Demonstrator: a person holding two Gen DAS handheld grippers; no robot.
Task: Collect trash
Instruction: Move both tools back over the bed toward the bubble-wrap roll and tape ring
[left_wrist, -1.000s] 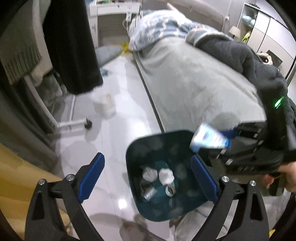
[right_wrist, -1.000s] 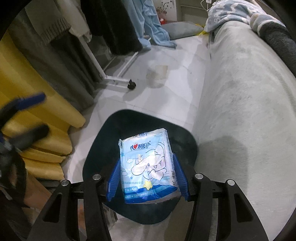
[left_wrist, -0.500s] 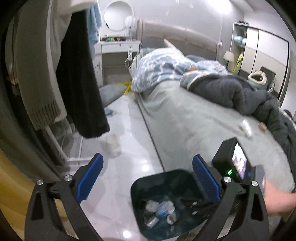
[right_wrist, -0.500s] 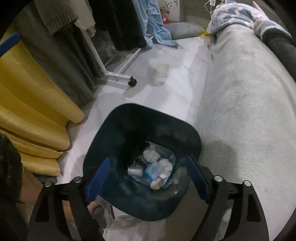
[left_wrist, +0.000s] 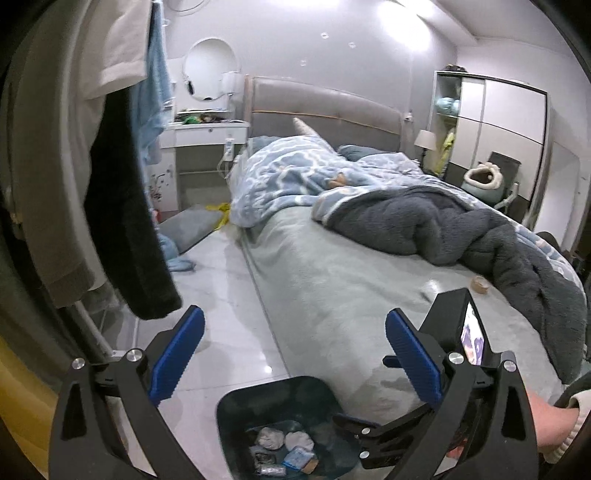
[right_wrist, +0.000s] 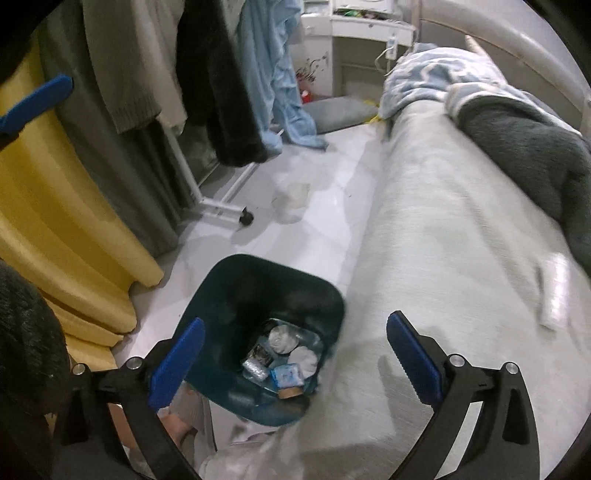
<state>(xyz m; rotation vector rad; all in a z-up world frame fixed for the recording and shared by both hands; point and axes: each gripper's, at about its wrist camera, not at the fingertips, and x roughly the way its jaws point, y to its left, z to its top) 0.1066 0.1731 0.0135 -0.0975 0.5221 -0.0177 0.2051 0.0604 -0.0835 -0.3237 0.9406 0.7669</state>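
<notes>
A dark teal trash bin (right_wrist: 236, 280) stands on the floor beside the bed, also low in the left wrist view (left_wrist: 258, 395). Inside lie crumpled tissues (right_wrist: 282, 339), a blue tissue packet (right_wrist: 286, 376) and other scraps. My right gripper (right_wrist: 293, 360) is open and empty above the bin. My left gripper (left_wrist: 293, 356) is open and empty, raised above the bin, facing the bed. A small round piece of trash (left_wrist: 480, 283) and a pale item (left_wrist: 432, 286) lie on the grey bedsheet (left_wrist: 351, 280) near the dark blanket. A whitish item (right_wrist: 552, 302) shows on the bed at right.
A clothes rack with hanging garments (left_wrist: 122, 206) stands left, its wheeled base (right_wrist: 225, 214) on the floor. A clear plastic container (right_wrist: 293, 195) sits on the floor. Yellow curtain (right_wrist: 62, 206) at left. Dark and blue blankets (left_wrist: 443, 225) cover the bed's far side.
My right gripper opened and dropped the blue tissue packet into the bin, then pulled back. My left gripper lifted and tilted up toward the bed.
</notes>
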